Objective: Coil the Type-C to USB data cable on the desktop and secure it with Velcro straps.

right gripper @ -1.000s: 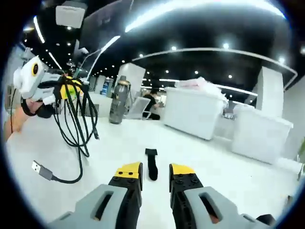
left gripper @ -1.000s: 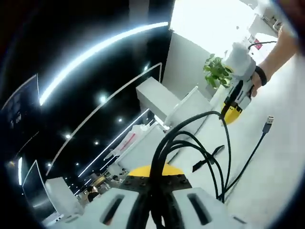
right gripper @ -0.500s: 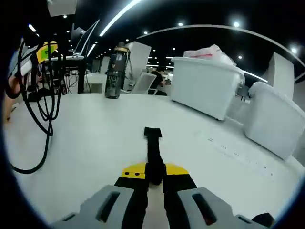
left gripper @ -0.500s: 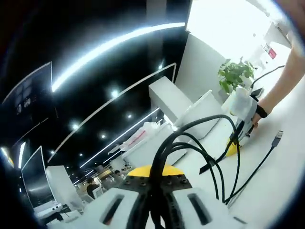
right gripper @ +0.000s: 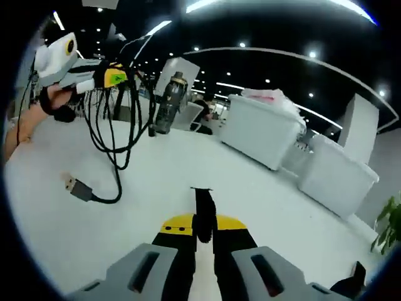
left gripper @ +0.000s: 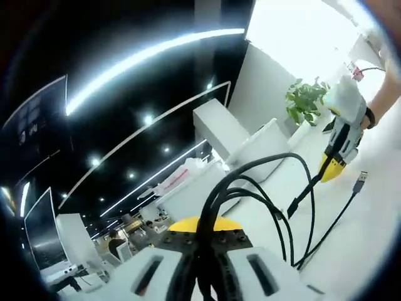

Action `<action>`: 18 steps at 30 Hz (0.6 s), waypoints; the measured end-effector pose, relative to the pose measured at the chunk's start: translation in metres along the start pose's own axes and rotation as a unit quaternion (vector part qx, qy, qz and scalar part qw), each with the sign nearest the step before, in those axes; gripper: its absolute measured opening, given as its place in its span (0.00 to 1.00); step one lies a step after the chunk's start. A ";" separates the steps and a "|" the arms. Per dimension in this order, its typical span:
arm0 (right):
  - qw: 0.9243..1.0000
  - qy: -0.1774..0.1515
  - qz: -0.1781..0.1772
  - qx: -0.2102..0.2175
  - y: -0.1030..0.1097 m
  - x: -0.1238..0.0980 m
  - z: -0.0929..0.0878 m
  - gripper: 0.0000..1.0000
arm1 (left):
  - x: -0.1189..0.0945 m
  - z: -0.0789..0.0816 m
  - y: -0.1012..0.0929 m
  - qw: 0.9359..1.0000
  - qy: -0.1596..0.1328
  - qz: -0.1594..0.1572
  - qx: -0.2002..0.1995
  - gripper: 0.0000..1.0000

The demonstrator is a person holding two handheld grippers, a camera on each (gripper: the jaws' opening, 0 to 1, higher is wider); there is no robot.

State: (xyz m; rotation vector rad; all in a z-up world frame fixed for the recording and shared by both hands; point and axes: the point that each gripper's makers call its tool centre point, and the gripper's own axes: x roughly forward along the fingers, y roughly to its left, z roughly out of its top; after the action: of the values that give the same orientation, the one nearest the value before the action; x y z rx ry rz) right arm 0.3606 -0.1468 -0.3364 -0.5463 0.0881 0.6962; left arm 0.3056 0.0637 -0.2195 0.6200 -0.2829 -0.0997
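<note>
- In the right gripper view we see the left gripper [right gripper: 116, 76] raised at the far left, its yellow-tipped jaws clamped on the gathered loops of the black data cable [right gripper: 122, 135].
- The coils hang below those jaws, above the white desktop [right gripper: 263, 207], and the cable's tail runs down to the USB plug [right gripper: 78, 187], which lies on the surface at the near left.
- A dark water bottle [right gripper: 170, 103] stands on the far side of the desktop, just right of the hanging loops.
- Near the middle of that view, the right gripper [right gripper: 202, 227] has its jaws closed on a black Velcro strap [right gripper: 203, 210], whose free end sticks out forward between the yellow tips.
- White bins [right gripper: 263, 128] stand farther right.
- In the left gripper view we look along the closed jaws at the cable bundle [left gripper: 250, 188] arching rightward.
- At the far right there, the right gripper [left gripper: 332, 166] is held by a hand [left gripper: 376, 110] above the desktop, with a green plant [left gripper: 307, 100] behind it.
</note>
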 end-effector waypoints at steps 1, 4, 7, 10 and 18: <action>1.000 -0.008 0.001 -0.001 0.009 -0.013 0.002 0.09 | -0.001 0.003 0.000 1.000 -0.007 -0.002 -0.005 0.06; 0.999 0.007 -0.014 0.036 0.018 -0.034 -0.003 0.10 | -0.002 0.011 0.000 0.999 -0.025 -0.009 -0.023 0.06; 0.997 0.030 -0.033 0.068 0.021 -0.044 -0.013 0.10 | -0.002 0.017 -0.001 0.999 -0.036 -0.013 -0.029 0.06; 0.993 0.053 -0.024 0.101 0.031 -0.045 -0.026 0.11 | -0.001 0.019 -0.002 0.999 -0.041 -0.014 -0.030 0.06; 0.968 0.048 0.068 0.236 0.076 -0.051 -0.017 0.22 | 0.000 0.020 -0.001 0.998 -0.044 -0.015 -0.033 0.06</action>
State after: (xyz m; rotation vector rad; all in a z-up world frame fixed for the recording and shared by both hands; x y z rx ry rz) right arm 0.2749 -0.1372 -0.3725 -0.1158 0.3743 0.7517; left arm 0.2994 0.0522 -0.2045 0.5542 -0.3548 -0.1647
